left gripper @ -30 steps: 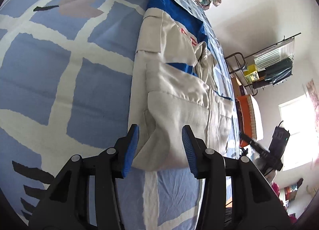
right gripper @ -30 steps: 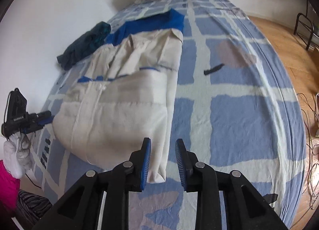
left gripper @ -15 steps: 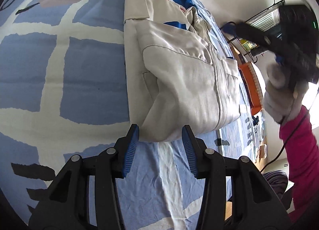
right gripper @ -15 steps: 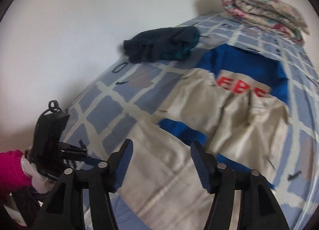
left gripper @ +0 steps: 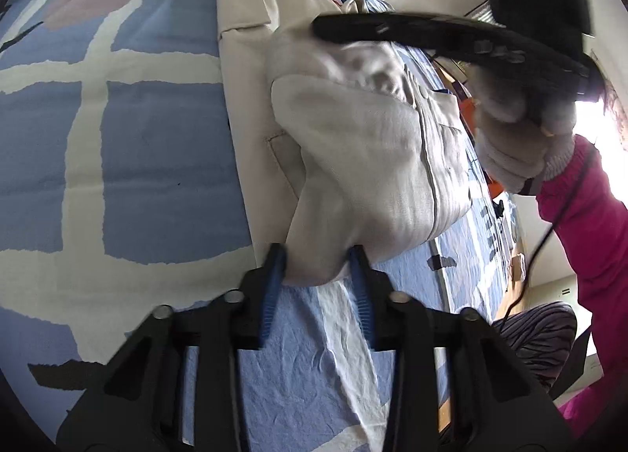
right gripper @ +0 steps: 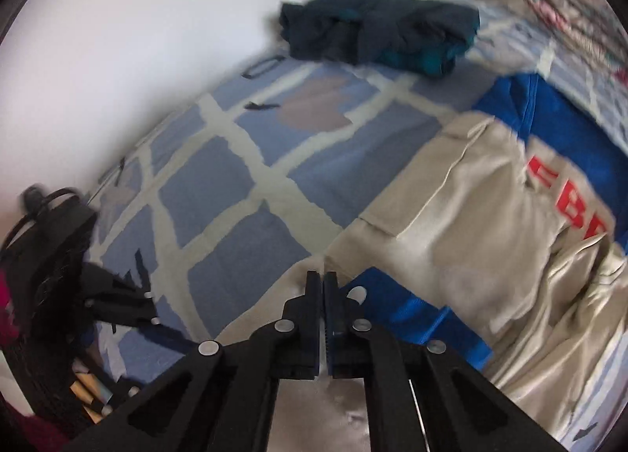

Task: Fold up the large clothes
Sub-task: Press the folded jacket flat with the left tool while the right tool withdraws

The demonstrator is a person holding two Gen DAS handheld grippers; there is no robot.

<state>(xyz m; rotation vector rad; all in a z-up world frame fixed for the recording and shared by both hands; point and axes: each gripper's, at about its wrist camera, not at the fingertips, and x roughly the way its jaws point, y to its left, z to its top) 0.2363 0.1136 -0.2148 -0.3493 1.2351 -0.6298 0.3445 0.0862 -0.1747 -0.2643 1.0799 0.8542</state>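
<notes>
A beige jacket [left gripper: 373,146] with blue lining and red letters lies folded lengthwise on the bed. My left gripper [left gripper: 316,259] is at its near hem corner. Its jaws are closing, and the bunched corner fills the gap and touches both blue pads. My right gripper [left gripper: 320,26] reaches in from the right, farther up the jacket, where the cloth is gathered under its tips. In the right wrist view the right gripper [right gripper: 324,287] is shut, with a pale sliver of the jacket [right gripper: 451,216] between its pads.
The blue and cream checked bedsheet [left gripper: 117,138] spreads left of the jacket. A dark teal garment [right gripper: 376,32] and a folded floral quilt [right gripper: 569,0] lie by the wall. A gloved hand [left gripper: 518,138] with a pink sleeve [left gripper: 588,236] holds the right gripper.
The right gripper swung across over the jacket, opened wide and then shut on its cloth. The left jaws narrowed onto the hem corner. The jacket's near part has bunched up.
</notes>
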